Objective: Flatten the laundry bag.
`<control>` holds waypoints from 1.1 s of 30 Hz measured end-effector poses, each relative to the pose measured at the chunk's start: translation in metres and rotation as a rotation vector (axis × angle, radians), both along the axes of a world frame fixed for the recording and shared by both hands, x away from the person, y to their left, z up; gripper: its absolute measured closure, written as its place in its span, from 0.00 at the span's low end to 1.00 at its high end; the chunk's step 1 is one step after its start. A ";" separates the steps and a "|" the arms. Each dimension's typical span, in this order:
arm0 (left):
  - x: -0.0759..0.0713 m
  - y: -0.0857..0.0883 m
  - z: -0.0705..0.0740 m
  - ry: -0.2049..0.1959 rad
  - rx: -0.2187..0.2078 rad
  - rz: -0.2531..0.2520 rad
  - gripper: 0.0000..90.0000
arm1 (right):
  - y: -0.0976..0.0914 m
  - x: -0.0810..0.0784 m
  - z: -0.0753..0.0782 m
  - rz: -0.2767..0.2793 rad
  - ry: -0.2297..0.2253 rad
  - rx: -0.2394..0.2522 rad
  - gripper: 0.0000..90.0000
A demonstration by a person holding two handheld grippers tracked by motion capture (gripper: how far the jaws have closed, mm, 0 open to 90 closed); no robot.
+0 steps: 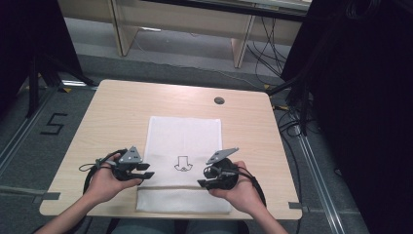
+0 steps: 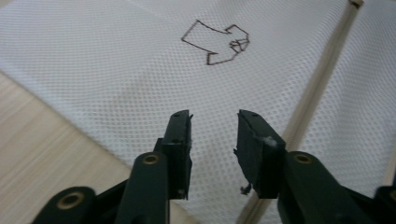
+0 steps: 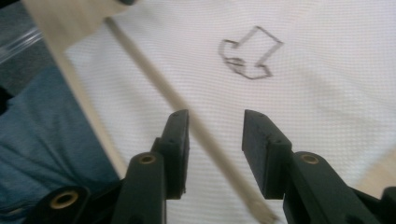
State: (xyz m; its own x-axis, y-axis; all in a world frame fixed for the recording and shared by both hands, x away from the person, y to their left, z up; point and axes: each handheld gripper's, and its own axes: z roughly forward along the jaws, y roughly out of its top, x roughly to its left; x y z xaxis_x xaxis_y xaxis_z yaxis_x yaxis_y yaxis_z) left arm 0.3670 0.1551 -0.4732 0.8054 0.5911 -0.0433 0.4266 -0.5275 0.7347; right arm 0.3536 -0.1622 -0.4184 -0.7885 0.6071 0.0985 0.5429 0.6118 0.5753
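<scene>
Wooden table [image 1: 122, 112], white mesh cloth [image 1: 185, 131] lying flat on the middle of it, running from mid-table to the near edge. A pale band crosses the cloth near its near end, probably a seam or fold line. An arrow outline [image 1: 183, 164] is drawn on it between the two grippers, pointing toward the near edge.

Left gripper [image 1: 144, 174] sits at the cloth's left edge and right gripper [image 1: 203, 184] is over the cloth right of the arrow. Both have jaws partly open with nothing between them, hovering just above the fabric.

Judgement: this looks like a fold setup.
- Take both near corners or edges at matching spots so the fold stays square.
- Pinch a single layer, low to the table.
- Lift both sides together and keep tension even.
- Line edges up before letting go; thin mesh will likely slip or bunch.
</scene>
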 end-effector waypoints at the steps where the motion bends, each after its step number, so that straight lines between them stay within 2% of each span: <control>1: -0.002 -0.003 0.000 -0.001 0.023 -0.014 0.73 | 0.000 0.000 0.000 0.000 0.000 0.000 0.71; 2: -0.005 -0.008 -0.001 0.008 0.032 -0.033 0.77 | -0.008 0.009 -0.003 -0.039 -0.009 -0.034 0.73; 6: -0.009 -0.013 0.001 0.022 0.040 -0.060 0.85 | -0.022 0.028 -0.019 -0.087 0.026 -0.090 0.83; 7: -0.010 -0.015 0.002 0.026 0.039 -0.070 0.85 | -0.022 0.028 -0.019 -0.087 0.026 -0.090 0.83; 8: -0.013 -0.018 0.004 0.048 0.023 -0.075 0.90 | -0.026 0.035 -0.030 -0.105 0.047 -0.116 0.89; 10: -0.015 -0.020 0.005 0.060 0.018 -0.091 0.91 | -0.027 0.037 -0.033 -0.104 0.053 -0.123 0.91; 12: -0.018 -0.024 0.004 0.077 0.012 -0.105 0.93 | -0.028 0.042 -0.042 -0.098 0.052 -0.143 0.94; 13: -0.019 -0.027 0.003 0.080 0.016 -0.109 0.93 | -0.027 0.042 -0.046 -0.097 0.061 -0.160 0.94; 14: -0.019 -0.030 -0.001 0.076 0.061 -0.124 0.93 | -0.026 0.044 -0.053 -0.093 0.076 -0.188 0.94; 15: -0.019 -0.030 -0.001 0.076 0.061 -0.124 0.93 | -0.026 0.044 -0.053 -0.093 0.076 -0.188 0.94; 17: -0.018 -0.030 -0.005 0.077 0.140 -0.177 0.93 | -0.026 0.046 -0.057 -0.090 0.082 -0.206 0.95; 19: -0.017 -0.031 -0.009 0.088 0.156 -0.175 0.93 | -0.025 0.045 -0.059 -0.108 0.099 -0.208 0.96; 20: -0.016 -0.032 -0.013 0.093 0.165 -0.165 0.94 | -0.025 0.044 -0.060 -0.127 0.123 -0.217 0.97; 21: -0.014 -0.032 -0.014 0.080 0.191 -0.184 0.94 | -0.027 0.046 -0.061 -0.100 0.093 -0.224 0.97; 22: -0.014 -0.032 -0.014 0.080 0.191 -0.184 0.94 | -0.027 0.046 -0.061 -0.100 0.093 -0.224 0.97; 23: -0.013 -0.032 -0.017 0.109 0.188 -0.169 0.94 | -0.028 0.046 -0.062 -0.107 0.102 -0.216 0.98; 25: -0.012 -0.032 -0.019 0.111 0.188 -0.169 0.94 | -0.029 0.046 -0.062 -0.108 0.098 -0.218 0.98; 26: -0.011 -0.032 -0.019 0.104 0.193 -0.178 0.94 | -0.029 0.045 -0.062 -0.128 0.115 -0.222 0.98; 27: -0.011 -0.033 -0.021 0.125 0.163 -0.153 0.94 | -0.029 0.044 -0.062 -0.129 0.116 -0.225 0.98; 30: -0.011 -0.033 -0.021 0.123 0.167 -0.152 0.94 | -0.030 0.044 -0.062 -0.111 0.102 -0.221 0.99; 31: -0.010 -0.032 -0.021 0.114 0.184 -0.165 0.94 | -0.030 0.044 -0.062 -0.109 0.102 -0.220 0.99; 33: -0.011 -0.034 -0.022 0.117 0.169 -0.150 0.94 | -0.030 0.043 -0.063 -0.107 0.106 -0.219 0.99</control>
